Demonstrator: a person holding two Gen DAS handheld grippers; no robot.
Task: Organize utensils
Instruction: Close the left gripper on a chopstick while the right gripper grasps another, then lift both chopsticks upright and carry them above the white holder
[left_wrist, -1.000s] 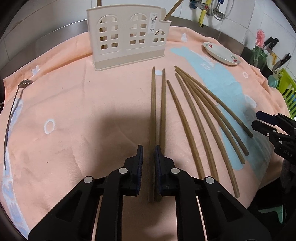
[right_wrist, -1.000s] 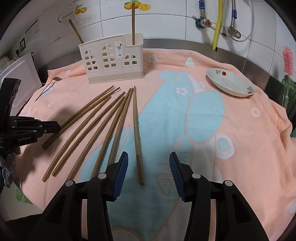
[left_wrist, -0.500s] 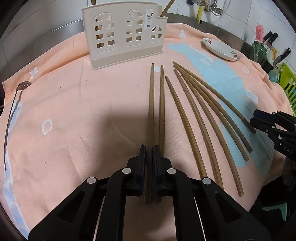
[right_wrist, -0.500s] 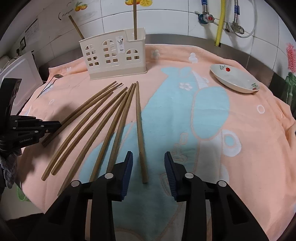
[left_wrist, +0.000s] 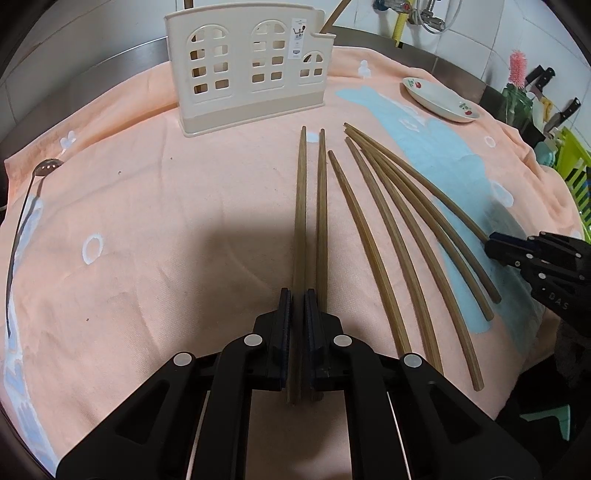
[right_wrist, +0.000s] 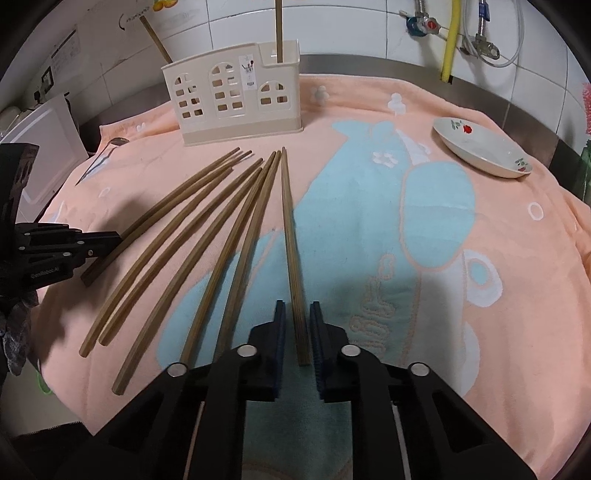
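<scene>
Several brown chopsticks (left_wrist: 373, 236) lie fanned on the peach towel (left_wrist: 147, 206) in front of a cream utensil holder (left_wrist: 251, 74). My left gripper (left_wrist: 297, 293) is shut on the thick end of the leftmost chopstick (left_wrist: 301, 206); its neighbour (left_wrist: 322, 206) runs beside the right finger. My right gripper (right_wrist: 297, 303) straddles the near end of the rightmost chopstick (right_wrist: 290, 236). Its jaws are closing, with thin gaps still showing beside the stick. Two chopsticks (right_wrist: 279, 29) stand in the holder (right_wrist: 236, 92).
A metal spoon (left_wrist: 22, 221) lies along the towel's left edge. A white flowered dish (right_wrist: 484, 147) sits at the back right. Knives and a green rack (left_wrist: 572, 162) stand beyond the towel's right side. Tiled wall and pipes (right_wrist: 448, 40) rise behind.
The right jaws have narrowed from wide apart to nearly touching the rightmost chopstick. The left jaws closed the last small gap onto the leftmost chopstick. No chopstick has shifted.
</scene>
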